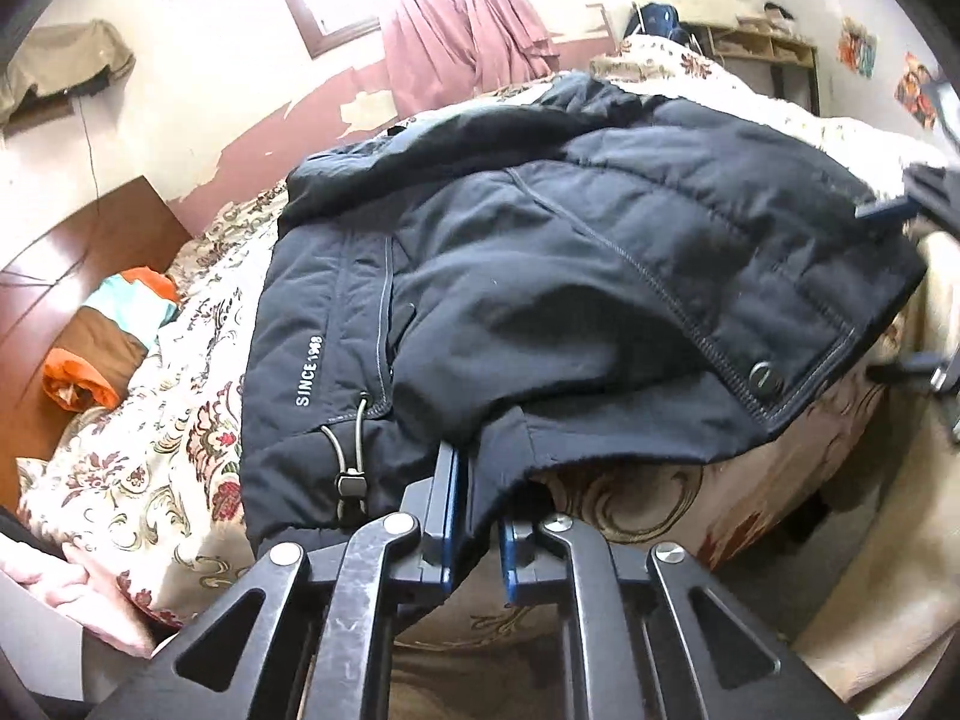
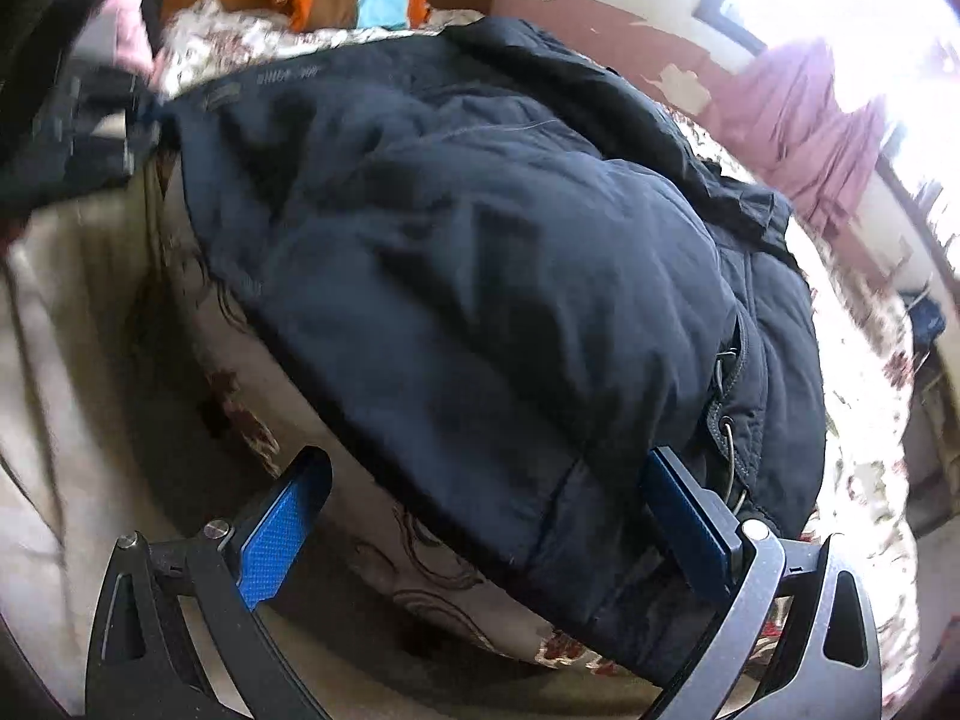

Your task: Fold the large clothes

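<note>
A dark navy padded jacket (image 1: 600, 276) with "SINCE 1988" printed near its hem lies across the bed. In the left wrist view my left gripper (image 1: 477, 498) is shut on the jacket's near hem edge, beside the drawcord toggle (image 1: 351, 483). In the right wrist view the jacket (image 2: 480, 240) bulges over the bed's edge. My right gripper (image 2: 489, 462) stands open and wide, with the jacket's lower edge between its blue pads (image 2: 282, 528); the left pad hangs free of the cloth. The left gripper (image 2: 120, 120) appears blurred at the jacket's far corner.
The bed has a floral cover (image 1: 150, 450) and a wooden headboard (image 1: 90, 240), with an orange, teal and brown pillow (image 1: 114, 336) against it. A pink curtain (image 1: 468, 30) hangs by the window. Beige floor (image 2: 72, 360) lies below the bed's side. A shelf (image 1: 762, 48) stands at the far wall.
</note>
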{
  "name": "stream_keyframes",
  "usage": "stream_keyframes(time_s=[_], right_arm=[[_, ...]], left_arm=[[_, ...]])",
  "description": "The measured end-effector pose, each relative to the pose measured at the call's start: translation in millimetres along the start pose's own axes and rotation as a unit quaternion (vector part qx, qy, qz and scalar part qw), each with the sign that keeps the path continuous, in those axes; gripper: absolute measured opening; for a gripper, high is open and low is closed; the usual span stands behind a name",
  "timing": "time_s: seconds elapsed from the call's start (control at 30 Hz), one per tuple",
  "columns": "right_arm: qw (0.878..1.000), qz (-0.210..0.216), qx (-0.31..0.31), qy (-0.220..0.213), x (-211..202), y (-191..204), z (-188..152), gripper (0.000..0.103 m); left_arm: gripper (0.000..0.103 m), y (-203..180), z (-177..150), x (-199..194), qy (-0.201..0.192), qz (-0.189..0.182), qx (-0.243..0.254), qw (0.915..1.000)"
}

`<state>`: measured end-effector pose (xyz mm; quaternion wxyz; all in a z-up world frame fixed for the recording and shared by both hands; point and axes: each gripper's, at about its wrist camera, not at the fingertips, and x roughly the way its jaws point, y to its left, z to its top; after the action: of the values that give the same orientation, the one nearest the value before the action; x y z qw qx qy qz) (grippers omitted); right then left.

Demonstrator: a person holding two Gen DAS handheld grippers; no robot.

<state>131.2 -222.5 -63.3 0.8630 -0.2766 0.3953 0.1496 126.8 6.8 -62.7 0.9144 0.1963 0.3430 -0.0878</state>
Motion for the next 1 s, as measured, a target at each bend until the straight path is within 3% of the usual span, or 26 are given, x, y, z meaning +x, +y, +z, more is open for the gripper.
stream_keyframes(time_s=[0.23, 0.37, 0.43, 0.47, 0.53, 0.67, 0.87, 1.0], right_arm=[[0.993, -0.110, -0.022, 0.021, 19, 12, 0, 0.101], [0.989, -0.147, 0.018, -0.027, 3, -3, 3, 0.094], [0.988, -0.137, 0.034, -0.060, -11, -9, 6, 0.064], [0.989, -0.125, 0.041, -0.072, -17, -11, 8, 0.058], [0.989, -0.104, 0.058, -0.088, -26, -16, 12, 0.036], [0.982, -0.043, 0.130, -0.132, -50, -44, 27, 0.029], [0.965, 0.031, 0.201, -0.167, -63, -86, 48, 0.022], [0.961, 0.042, 0.204, -0.179, -57, -104, 60, 0.021]], left_arm=[[0.010, 3, 13, -16, -0.015, -0.004, -0.007, 0.9999], [0.010, 5, 17, -23, -0.023, -0.003, -0.012, 0.9997], [0.010, 6, 17, -24, -0.023, -0.007, -0.016, 0.9996], [0.010, 7, 16, -23, -0.023, -0.008, -0.017, 0.9996], [0.010, 7, 15, -23, -0.024, -0.006, -0.018, 0.9995], [0.011, 12, 12, -23, -0.020, -0.012, -0.025, 0.9994], [0.020, 8, 7, -25, -0.022, -0.022, -0.028, 0.9991], [0.042, -5, -1, -26, -0.028, -0.024, -0.005, 0.9993]])
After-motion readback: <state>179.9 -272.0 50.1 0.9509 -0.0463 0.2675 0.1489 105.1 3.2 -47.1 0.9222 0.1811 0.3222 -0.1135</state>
